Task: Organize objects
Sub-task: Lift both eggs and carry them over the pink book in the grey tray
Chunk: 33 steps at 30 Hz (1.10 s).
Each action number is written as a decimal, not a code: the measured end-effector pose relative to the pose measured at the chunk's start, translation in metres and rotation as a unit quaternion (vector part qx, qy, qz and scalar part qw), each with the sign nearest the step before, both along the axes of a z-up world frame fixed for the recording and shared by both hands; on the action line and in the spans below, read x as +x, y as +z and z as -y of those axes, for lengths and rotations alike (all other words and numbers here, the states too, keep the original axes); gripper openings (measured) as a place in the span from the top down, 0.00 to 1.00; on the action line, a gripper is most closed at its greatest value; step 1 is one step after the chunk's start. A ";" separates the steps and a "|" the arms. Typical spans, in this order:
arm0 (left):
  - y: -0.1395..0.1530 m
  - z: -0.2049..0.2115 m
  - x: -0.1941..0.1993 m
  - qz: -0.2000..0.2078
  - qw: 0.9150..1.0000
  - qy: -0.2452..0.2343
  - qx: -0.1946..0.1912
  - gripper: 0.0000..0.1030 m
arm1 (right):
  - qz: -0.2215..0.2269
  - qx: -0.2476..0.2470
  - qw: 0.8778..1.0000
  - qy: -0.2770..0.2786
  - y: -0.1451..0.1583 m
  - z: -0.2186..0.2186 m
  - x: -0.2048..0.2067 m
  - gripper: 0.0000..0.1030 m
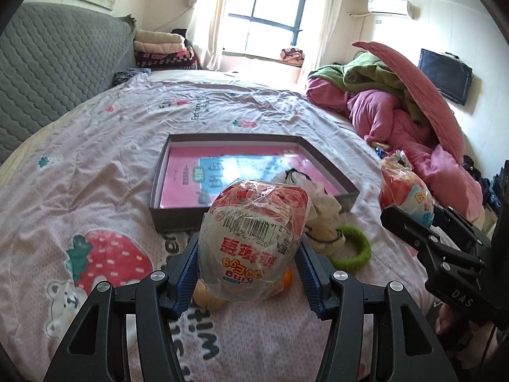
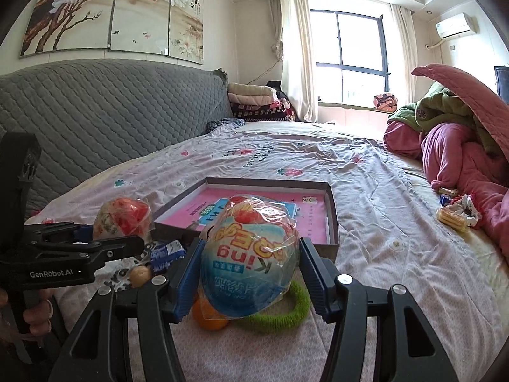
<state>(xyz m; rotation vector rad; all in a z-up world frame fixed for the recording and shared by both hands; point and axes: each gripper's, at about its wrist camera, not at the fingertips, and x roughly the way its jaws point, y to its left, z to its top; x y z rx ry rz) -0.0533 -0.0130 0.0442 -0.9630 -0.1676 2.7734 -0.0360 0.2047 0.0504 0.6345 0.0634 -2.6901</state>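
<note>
Both claws are loaded right now. The left claw (image 1: 249,267) is pinching a red-and-white wrapped toy egg (image 1: 254,242), low centre of the left wrist view, with the pads pressed into the wrapper on both sides. The right claw (image 2: 248,273) is clamped the same way on a blue wrapped egg (image 2: 251,254), low centre of its own view.

Looks like the carry step: both eggs are off the bed (image 1: 95,159) and headed for the shallow grey box (image 1: 159,172) just behind them, mid-frame. Next move is probably to reach over the near wall and let go inside, on the pink book, without crushing anything.

A green hair ring (image 2: 286,315), an orange ball (image 2: 210,316) and a cream plush (image 1: 324,219) sit on the bed below.
</note>
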 end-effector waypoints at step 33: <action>0.054 -0.006 -0.095 -0.032 0.999 0.024 -0.007 0.43 | -0.028 0.003 1.000 -0.009 0.055 0.011 -0.074 0.43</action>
